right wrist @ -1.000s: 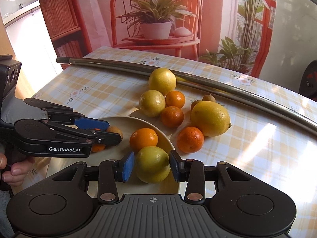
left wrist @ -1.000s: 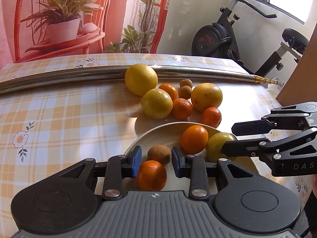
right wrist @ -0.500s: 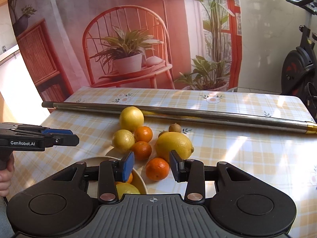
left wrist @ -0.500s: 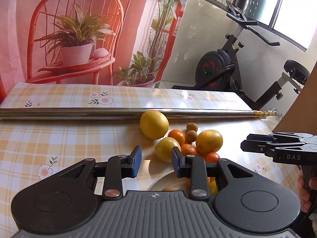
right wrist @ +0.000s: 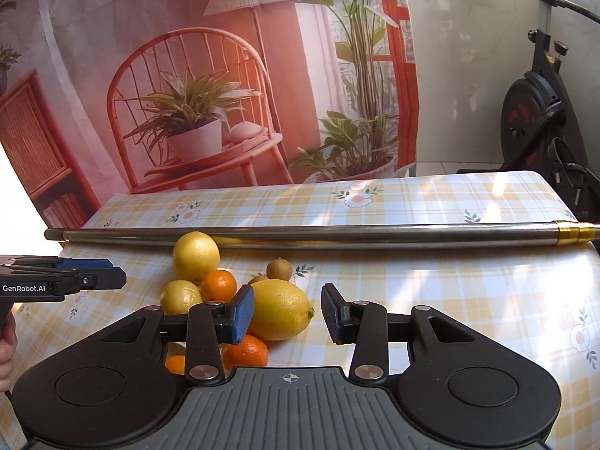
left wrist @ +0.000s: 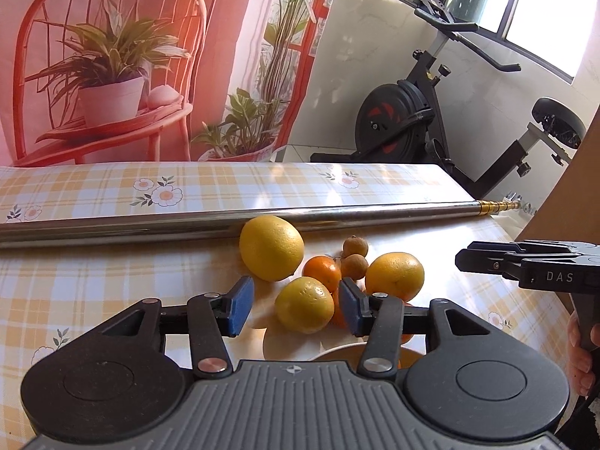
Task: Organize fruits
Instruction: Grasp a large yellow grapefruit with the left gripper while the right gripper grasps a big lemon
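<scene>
A cluster of fruit lies on the checked tablecloth: a big yellow citrus (left wrist: 270, 247), a smaller yellow one (left wrist: 304, 304), an orange mandarin (left wrist: 322, 273), a yellow-orange fruit (left wrist: 395, 275) and two small brown fruits (left wrist: 354, 265). My left gripper (left wrist: 296, 309) is open and empty, raised above the near side of the cluster. The white plate's rim (left wrist: 339, 351) shows just under it. My right gripper (right wrist: 287, 317) is open and empty, with a lemon (right wrist: 281, 315) beyond its fingers and a mandarin (right wrist: 245, 354) below the left finger.
A long metal pole (left wrist: 187, 221) lies across the table behind the fruit; it also shows in the right wrist view (right wrist: 318, 234). An exercise bike (left wrist: 423, 112) stands past the table's far right corner. A printed backdrop hangs behind.
Both grippers have lifted up and back from the plate, leaving the fruits there. The plate has mostly dropped out of view, and the view now looks over the loose fruit.
</scene>
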`<action>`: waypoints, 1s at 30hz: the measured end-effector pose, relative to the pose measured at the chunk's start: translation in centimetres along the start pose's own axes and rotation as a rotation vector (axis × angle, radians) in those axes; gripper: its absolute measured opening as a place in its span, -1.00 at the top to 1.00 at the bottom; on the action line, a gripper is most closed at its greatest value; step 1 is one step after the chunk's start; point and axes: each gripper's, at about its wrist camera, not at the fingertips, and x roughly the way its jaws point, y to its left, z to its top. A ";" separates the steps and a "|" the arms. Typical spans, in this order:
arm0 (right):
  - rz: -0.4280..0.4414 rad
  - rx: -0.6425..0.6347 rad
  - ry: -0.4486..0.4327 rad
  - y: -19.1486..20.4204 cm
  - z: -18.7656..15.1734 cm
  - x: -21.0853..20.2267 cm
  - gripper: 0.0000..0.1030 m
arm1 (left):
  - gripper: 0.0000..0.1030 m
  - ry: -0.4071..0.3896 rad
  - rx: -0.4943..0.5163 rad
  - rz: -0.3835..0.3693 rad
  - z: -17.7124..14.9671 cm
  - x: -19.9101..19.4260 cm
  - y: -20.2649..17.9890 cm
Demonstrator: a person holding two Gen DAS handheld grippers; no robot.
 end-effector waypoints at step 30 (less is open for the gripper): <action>0.008 0.095 0.029 -1.9 -1.1 1.7 0.26 | 0.04 0.104 0.121 0.061 -0.6 4.9 -0.8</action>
